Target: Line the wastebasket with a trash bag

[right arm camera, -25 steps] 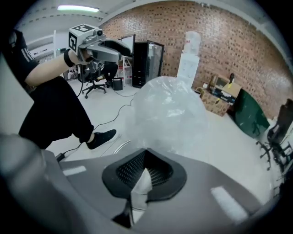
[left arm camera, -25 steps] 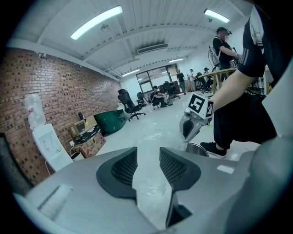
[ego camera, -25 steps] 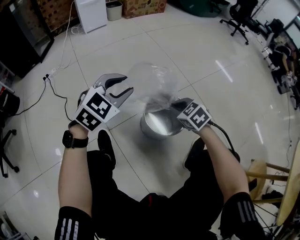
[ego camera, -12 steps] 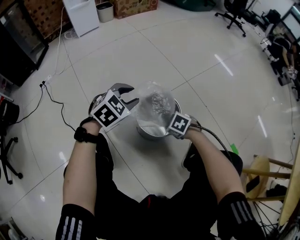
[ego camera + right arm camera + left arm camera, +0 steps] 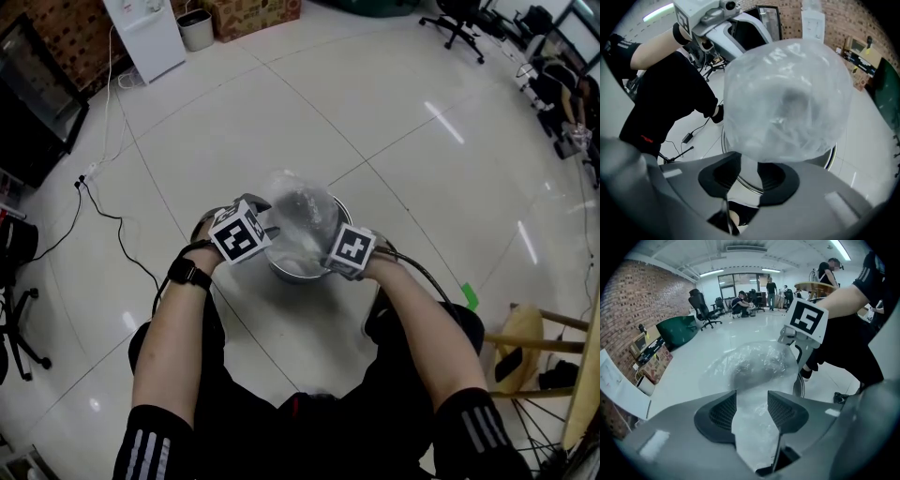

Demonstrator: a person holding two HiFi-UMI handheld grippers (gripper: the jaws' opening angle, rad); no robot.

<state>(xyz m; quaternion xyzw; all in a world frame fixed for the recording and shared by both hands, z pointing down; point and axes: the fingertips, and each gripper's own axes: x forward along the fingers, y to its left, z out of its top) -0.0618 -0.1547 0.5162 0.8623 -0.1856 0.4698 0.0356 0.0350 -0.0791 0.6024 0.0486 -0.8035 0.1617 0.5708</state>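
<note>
A: Where was the wastebasket [image 5: 302, 268] at that moment?

B: It stood upright on the white tiled floor [image 5: 394, 112], close in front of the person's legs. It was a round metal one, and both hands were low at its near side.

A: And the trash bag [image 5: 298, 208]?

B: It was of clear plastic, puffed with air like a dome. It bulged above the mouth of the wastebasket and covered most of the opening. In the head view only a part of the rim showed, at the right side.

A: Did the left gripper [image 5: 752, 405] hold it?

B: No. Its jaws stood apart and had just been opening. A strip of the film ran between them, but the pads did not press on it.

A: And the right gripper [image 5: 749, 174]?

B: Its jaws also had just been opening and stood apart. Between them I saw the metal rim, and the swollen bag rose just beyond the tips. Whether the film touched the tips, I could not tell.

A: Anything else?

B: A black cable [image 5: 112, 214] lay on the floor, well apart at the left.
</note>
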